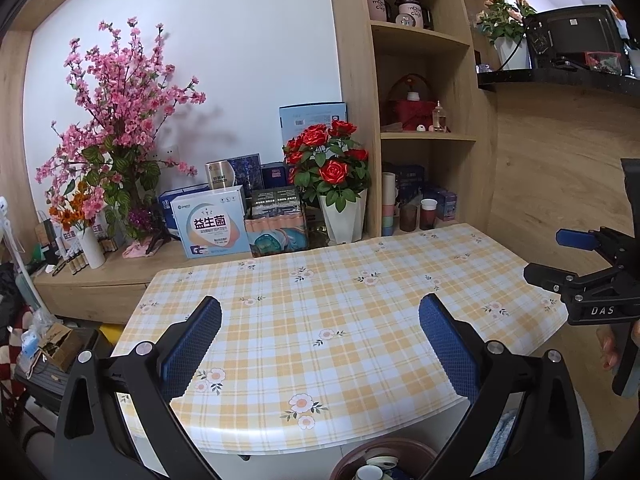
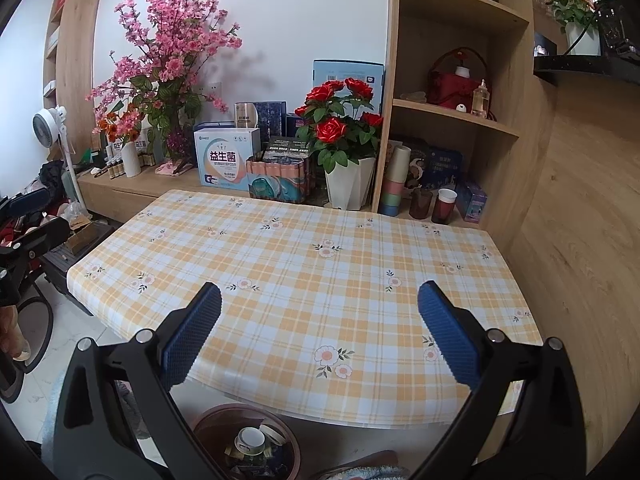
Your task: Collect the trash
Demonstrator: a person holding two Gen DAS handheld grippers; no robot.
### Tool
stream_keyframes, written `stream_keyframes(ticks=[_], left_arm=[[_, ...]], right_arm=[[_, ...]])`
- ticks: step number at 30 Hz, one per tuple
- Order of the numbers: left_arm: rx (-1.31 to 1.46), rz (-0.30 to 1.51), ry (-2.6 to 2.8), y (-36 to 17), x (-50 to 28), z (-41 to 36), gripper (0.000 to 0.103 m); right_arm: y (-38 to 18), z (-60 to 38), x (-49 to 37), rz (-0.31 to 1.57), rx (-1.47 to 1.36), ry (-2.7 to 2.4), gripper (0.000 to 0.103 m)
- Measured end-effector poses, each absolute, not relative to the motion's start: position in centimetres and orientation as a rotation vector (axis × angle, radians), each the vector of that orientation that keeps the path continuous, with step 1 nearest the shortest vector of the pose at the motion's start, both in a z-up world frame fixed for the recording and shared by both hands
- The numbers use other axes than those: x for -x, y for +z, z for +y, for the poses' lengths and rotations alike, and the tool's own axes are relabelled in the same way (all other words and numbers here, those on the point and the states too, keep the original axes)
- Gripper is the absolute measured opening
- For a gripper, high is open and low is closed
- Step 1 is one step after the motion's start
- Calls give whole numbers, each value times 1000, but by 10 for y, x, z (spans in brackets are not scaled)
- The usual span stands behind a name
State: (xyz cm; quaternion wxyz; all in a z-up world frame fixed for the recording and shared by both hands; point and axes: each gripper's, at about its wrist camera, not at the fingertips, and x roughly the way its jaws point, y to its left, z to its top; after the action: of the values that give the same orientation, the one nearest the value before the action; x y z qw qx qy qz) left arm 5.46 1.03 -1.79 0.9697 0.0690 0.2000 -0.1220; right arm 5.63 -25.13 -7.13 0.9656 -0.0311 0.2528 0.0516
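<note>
Bin: brown round bin [image 2: 246, 444] on the floor below the table's near edge, holding paper cups [image 2: 251, 438] and other scraps; only its rim [image 1: 384, 456] shows in the left view.
Table: yellow plaid cloth with flower prints [image 2: 304, 276]; its top is bare.
Left claw: [image 1: 320, 344] wide, blue pads [image 1: 192, 348] spread, nothing between them, held above the table's near edge.
Right claw: [image 2: 320, 340] wide as well, holding nothing, above the near edge; it also shows at the right side of the left view [image 1: 576, 256].
Behind the table: white pot of red roses [image 2: 344, 136], a patterned box [image 2: 276, 178], a white and blue carton [image 2: 226, 160], tall pink blossom spray [image 2: 168, 52].
Shelf: wooden unit at right [image 2: 452, 112] with stacked pastel cups [image 2: 394, 184], two dark glasses [image 2: 434, 204], a red basket [image 2: 452, 84].
Left of the table: white fan [image 2: 50, 124] and clutter on the floor.
</note>
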Motion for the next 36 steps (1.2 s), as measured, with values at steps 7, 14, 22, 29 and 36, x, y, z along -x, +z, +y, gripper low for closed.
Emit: stream_keyframes(ticks=[7, 14, 22, 29, 36], left_arm=[[-143, 402, -244, -17, -54, 10, 97], [-149, 400, -239, -17, -54, 9, 97], [-148, 399, -233, -17, -54, 10, 97], [-148, 399, -230, -17, -54, 11, 97], [-150, 402, -238, -17, -54, 10, 97]], right_arm=[[-72, -252, -56, 512, 60, 105, 97], [-72, -252, -56, 513, 58, 105, 97], [-72, -252, -55, 516, 57, 106, 97], [-73, -251, -54, 517, 56, 104, 97], [-73, -252, -54, 518, 54, 103, 97]])
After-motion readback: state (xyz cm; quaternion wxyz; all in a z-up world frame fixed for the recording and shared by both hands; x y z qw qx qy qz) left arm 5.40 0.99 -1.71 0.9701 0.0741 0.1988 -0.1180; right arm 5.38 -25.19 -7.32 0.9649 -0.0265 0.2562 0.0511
